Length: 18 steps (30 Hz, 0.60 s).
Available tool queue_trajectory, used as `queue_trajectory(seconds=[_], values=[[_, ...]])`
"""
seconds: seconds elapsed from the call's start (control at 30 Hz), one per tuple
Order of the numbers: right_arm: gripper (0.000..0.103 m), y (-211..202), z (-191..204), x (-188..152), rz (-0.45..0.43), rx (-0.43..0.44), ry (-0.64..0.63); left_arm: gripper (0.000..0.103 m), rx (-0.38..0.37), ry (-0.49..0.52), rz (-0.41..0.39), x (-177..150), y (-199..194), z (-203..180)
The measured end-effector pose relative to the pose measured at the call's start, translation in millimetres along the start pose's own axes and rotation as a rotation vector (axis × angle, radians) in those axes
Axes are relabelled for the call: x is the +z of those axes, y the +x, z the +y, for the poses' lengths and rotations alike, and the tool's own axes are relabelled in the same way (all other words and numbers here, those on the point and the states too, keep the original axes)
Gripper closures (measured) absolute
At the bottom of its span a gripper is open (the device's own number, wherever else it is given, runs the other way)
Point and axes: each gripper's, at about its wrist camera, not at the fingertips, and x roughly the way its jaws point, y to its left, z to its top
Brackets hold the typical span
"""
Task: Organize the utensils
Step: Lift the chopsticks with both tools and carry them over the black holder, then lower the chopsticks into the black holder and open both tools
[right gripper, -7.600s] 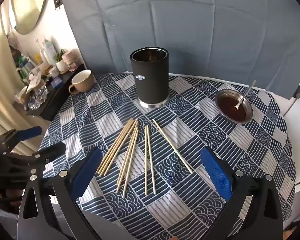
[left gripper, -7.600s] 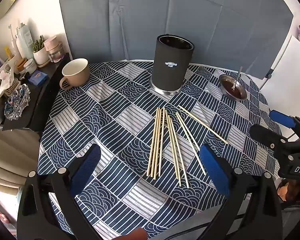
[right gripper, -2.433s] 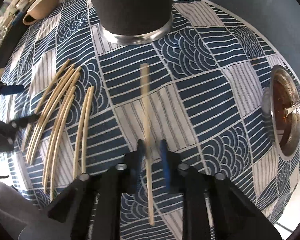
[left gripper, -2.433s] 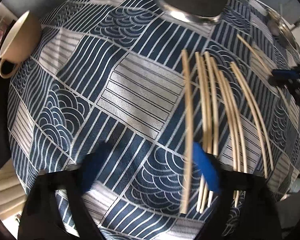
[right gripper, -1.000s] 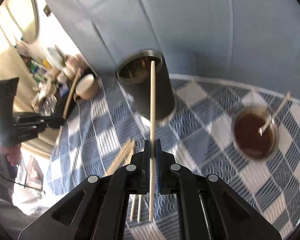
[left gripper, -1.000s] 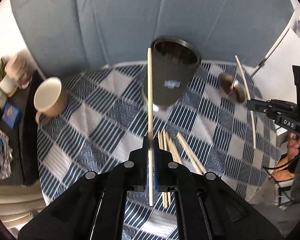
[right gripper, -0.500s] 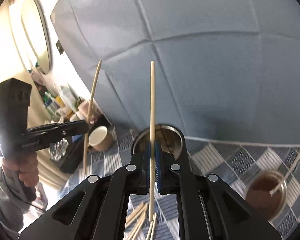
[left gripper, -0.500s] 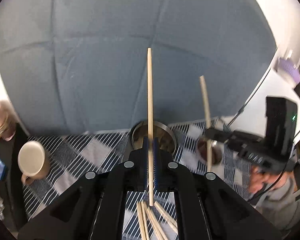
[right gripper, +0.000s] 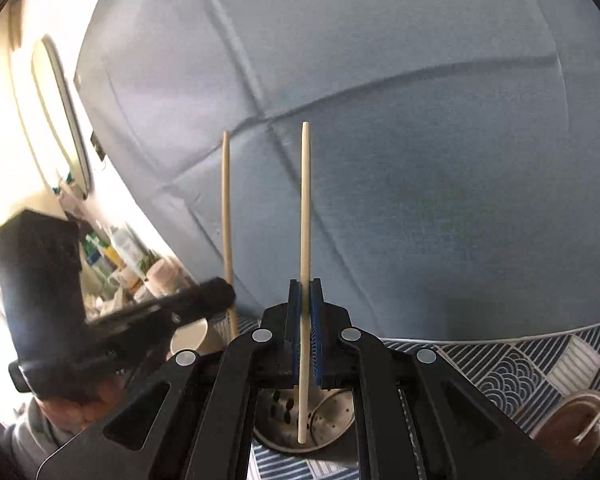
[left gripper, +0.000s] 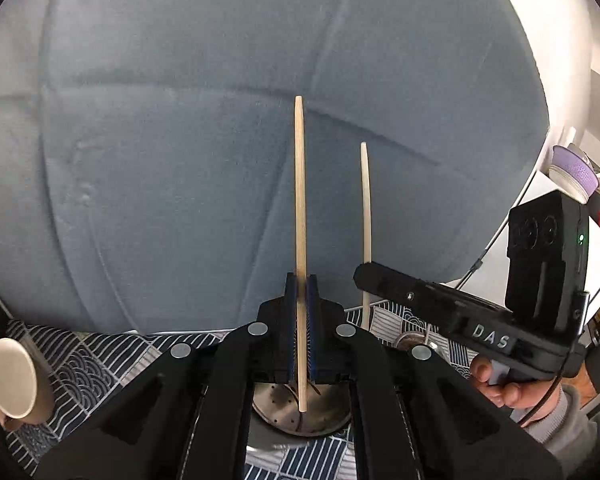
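My left gripper (left gripper: 301,332) is shut on a wooden chopstick (left gripper: 299,200) held upright, its lower end over the open mouth of the black utensil holder (left gripper: 300,416). My right gripper (right gripper: 305,336) is shut on a second chopstick (right gripper: 305,216), also upright, its lower end inside the holder's perforated mouth (right gripper: 312,424). Each gripper shows in the other's view, close beside it: the right one (left gripper: 364,280) and the left one (right gripper: 224,294), each with its chopstick. The chopsticks on the table are hidden.
A beige mug (left gripper: 12,380) stands at the left on the blue patterned tablecloth (left gripper: 92,356). A metal bowl of brown sauce with a spoon (right gripper: 572,424) sits at the right. A grey-blue backdrop (left gripper: 180,160) rises behind the table. A cluttered shelf (right gripper: 120,256) is at the left.
Both grippers have tilted further up and come closer together over the holder. The chopsticks' lower ends now hang at the holder's mouth.
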Motion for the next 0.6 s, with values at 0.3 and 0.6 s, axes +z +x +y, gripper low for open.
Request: queue_trajectory(seconds=[0.3,0.6], values=[[0.098,21.5,-18.9,-15.3,0.024,0.005,0.038,0.098,0.021,0.023,0.012,-24.1,30.5,7.7],[0.095,28.7,-29.1,-30.2,0.054,-0.031,0.061,0.098,0.049,0.034,0.039,-36.8,33.7,11.1]])
